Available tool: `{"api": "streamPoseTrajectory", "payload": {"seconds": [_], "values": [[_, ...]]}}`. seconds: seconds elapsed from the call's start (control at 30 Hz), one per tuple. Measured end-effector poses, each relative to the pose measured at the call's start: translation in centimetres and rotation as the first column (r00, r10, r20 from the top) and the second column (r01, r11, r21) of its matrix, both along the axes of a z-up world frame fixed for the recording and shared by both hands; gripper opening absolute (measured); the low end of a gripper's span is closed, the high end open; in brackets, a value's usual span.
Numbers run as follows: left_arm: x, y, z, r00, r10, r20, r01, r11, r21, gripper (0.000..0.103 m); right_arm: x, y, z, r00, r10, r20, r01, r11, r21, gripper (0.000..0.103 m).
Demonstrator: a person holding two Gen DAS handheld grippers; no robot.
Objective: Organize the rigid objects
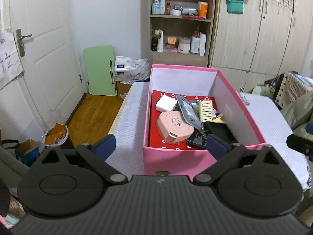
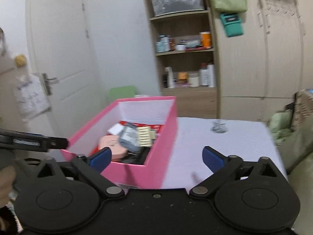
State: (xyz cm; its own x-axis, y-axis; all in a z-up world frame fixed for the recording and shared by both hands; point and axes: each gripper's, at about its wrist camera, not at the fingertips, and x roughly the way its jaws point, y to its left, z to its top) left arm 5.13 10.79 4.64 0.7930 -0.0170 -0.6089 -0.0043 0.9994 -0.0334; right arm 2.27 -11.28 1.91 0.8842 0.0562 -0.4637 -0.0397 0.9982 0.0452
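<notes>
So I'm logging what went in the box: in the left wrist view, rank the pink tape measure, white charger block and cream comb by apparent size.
1. pink tape measure, clearly largest, though also nearest the camera.
2. white charger block and cream comb look about alike; the comb is partly covered, so no ranking between them.

Blurred shelf items (image 2: 183, 43), labels unreadable

We find the pink box (image 1: 176, 160) open-topped, its tall walls barring any sideways way in; its floor is crowded with a pink case (image 1: 174, 128), white block (image 1: 165, 102) and comb (image 1: 206, 110). The worktop (image 2: 225, 146) right of the box lies free, bare cloth to the far edge.
</notes>
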Motion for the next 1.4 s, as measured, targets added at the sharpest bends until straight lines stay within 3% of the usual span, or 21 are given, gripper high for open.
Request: {"api": "streamPoseTrajectory", "payload": {"seconds": [0.2,0.33,0.53,0.63,0.87,1.4], "values": [[-0.4,-1.2,-0.3,0.999,0.016,-0.036,-0.016,1.000,0.007,0.103,-1.0,-1.5,0.5,0.998,-0.050,-0.025,0.051,0.998,0.031,0.102],[-1.0,-2.4,-0.4,0.999,0.031,-0.038,-0.029,0.999,0.046,0.103,-1.4,-1.1,0.5,0.995,-0.097,-0.039,0.095,0.994,-0.054,0.102],[-2.3,-4.7,-0.9,0.999,0.008,-0.038,-0.005,0.997,0.074,0.103,-2.1,-1.1,0.8,0.988,-0.143,-0.051,0.139,0.987,-0.083,0.102],[-2.8,-5.7,-1.3,0.999,0.016,-0.041,-0.012,0.995,0.097,0.103,-2.7,-1.4,0.9,0.987,-0.151,-0.053,0.147,0.986,-0.072,0.102],[-3.1,-7.0,-2.2,0.997,-0.006,-0.072,0.011,0.997,0.070,0.103,-3.5,-2.2,0.6,0.981,-0.184,-0.055,0.181,0.982,-0.064,0.102],[-2.6,-8.0,-3.4,0.995,0.015,-0.099,-0.004,0.995,0.103,0.103,-3.2,-1.4,-0.4,0.981,-0.181,-0.062,0.173,0.978,-0.115,0.102]]}}
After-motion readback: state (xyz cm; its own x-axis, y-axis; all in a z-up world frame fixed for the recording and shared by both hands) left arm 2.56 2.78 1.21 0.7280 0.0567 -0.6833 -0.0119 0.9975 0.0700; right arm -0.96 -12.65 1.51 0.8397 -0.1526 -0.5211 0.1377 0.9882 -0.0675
